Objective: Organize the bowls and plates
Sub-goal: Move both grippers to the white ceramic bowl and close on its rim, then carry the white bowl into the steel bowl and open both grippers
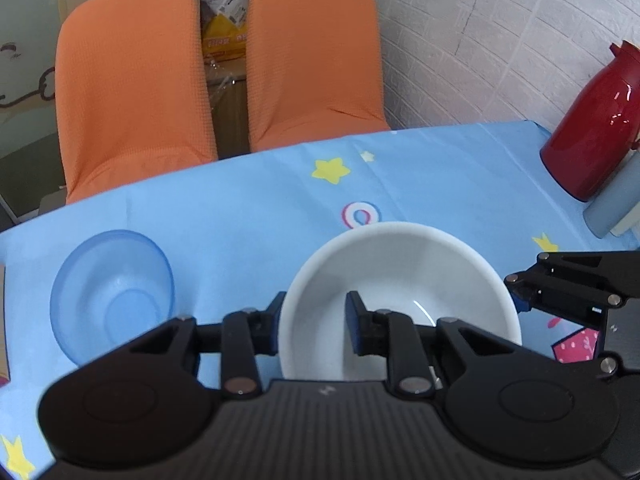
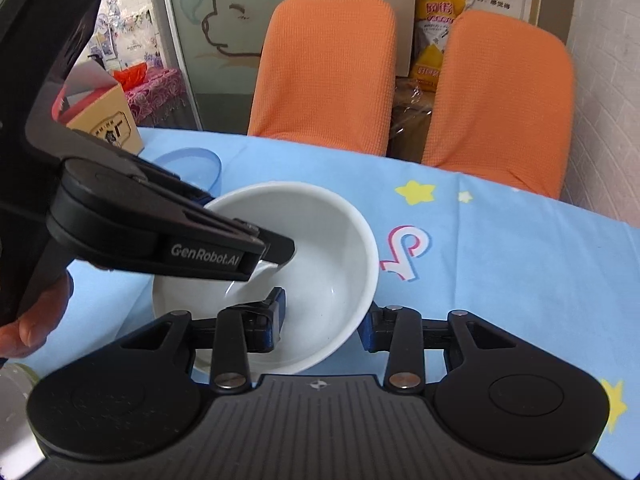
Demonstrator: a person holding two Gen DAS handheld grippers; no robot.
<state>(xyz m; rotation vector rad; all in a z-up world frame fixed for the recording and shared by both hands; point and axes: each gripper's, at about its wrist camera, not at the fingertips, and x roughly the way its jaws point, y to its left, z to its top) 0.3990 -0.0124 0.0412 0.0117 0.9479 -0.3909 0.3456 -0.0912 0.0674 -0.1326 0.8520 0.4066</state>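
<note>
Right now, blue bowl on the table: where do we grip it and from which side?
Grip the rim wall of the blue bowl, one finger inside and one outside, coming from above. It sits upright and open-topped, apart from the white bowl, and its wide flared wall looks too broad to span. Probably use the left gripper, which is nearer, though it and the right gripper both straddle the white bowl's rim.

The left claw [image 2: 280, 248] hides most of the blue bowl [image 2: 200, 162].
</note>
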